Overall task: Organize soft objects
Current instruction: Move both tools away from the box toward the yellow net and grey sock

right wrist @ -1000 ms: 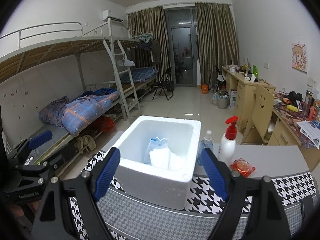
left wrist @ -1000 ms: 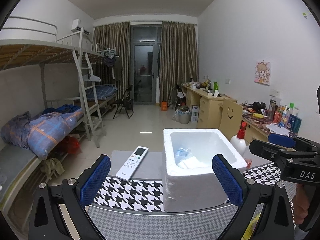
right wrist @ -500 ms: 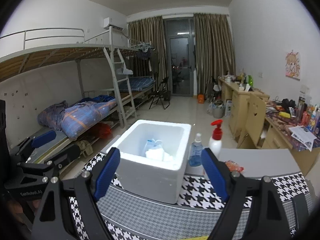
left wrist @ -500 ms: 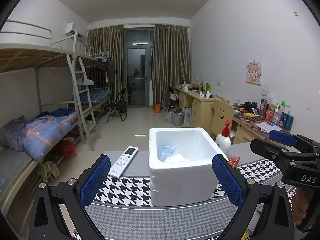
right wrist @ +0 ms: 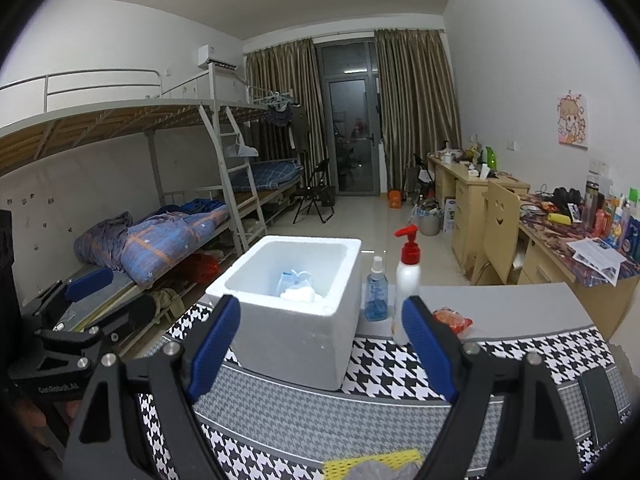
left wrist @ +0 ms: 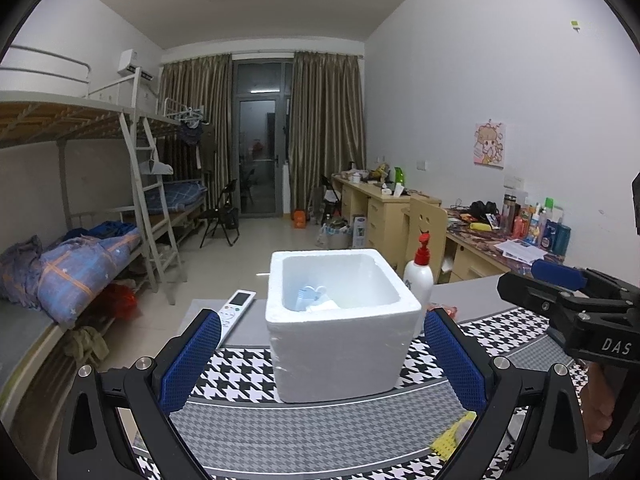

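A white foam box (left wrist: 340, 344) (right wrist: 296, 336) stands on the houndstooth-covered table (left wrist: 248, 372). Inside lie a blue mask and white soft items (left wrist: 316, 298) (right wrist: 298, 288). My left gripper (left wrist: 324, 360) is open, its blue pads wide apart and short of the box, with nothing held. My right gripper (right wrist: 320, 348) is open too, also back from the box and empty. A yellow cloth with something grey on it (right wrist: 372, 466) lies at the table's near edge, below the right gripper. Each gripper shows at the side of the other's view: the left gripper (right wrist: 76, 300), the right gripper (left wrist: 552, 288).
A white pump bottle with a red top (right wrist: 408, 280), a blue spray bottle (right wrist: 376, 292) and a red packet (right wrist: 452, 318) stand right of the box. A remote (left wrist: 236, 308) lies to its left. Bunk beds line the left wall, desks the right.
Both grippers have drawn back from the foam box, which now looks smaller and farther off. The yellow cloth has come into view at the bottom. Both stay open.
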A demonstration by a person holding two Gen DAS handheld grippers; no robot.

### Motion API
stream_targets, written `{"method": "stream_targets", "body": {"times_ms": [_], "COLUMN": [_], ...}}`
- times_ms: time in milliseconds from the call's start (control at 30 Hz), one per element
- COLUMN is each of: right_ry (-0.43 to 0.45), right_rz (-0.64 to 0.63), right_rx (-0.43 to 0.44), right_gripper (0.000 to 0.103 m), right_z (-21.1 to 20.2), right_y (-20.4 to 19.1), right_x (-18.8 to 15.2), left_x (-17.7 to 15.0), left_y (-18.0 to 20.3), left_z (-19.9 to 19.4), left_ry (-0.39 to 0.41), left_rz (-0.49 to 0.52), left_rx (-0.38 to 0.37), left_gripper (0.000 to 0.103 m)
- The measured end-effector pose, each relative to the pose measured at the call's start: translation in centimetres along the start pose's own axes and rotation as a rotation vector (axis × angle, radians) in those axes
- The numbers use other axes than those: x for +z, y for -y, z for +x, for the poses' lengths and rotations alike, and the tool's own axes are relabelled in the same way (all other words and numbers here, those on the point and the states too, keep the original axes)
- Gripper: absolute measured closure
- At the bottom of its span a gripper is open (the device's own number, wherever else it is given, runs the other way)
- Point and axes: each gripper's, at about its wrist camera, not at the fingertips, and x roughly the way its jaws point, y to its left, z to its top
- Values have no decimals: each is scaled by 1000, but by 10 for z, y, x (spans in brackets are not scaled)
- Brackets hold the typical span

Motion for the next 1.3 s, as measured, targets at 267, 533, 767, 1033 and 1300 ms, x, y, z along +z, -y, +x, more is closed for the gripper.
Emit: {"method": "stream_targets", "body": {"times_ms": [267,533,767,1033,1300], "right_ry": [22,22,28,41,36], "right_rz": [-12,-4,-12,-6,2], "right_rx": [-14,-19,-22,-44,-70], "right_gripper": [17,17,17,17,17], "right_z": [-13,-19,-33,-45,-49], "right_y": [2,8,7,14,19], "right_x": [-8,-22,-32,-43,-55], "left_x": [-4,-15,-20,-31,-46], "left_y": [5,11,23,32,47], "left_z": [-5,-7,-15,-14,-14], "left_ry": [14,5,28,9,-20], "left_rz": [-2,0,1,6,17], "left_rx": [-26,-56,-70,-121,-180], "left_gripper": [1,1,1,1,1]}}
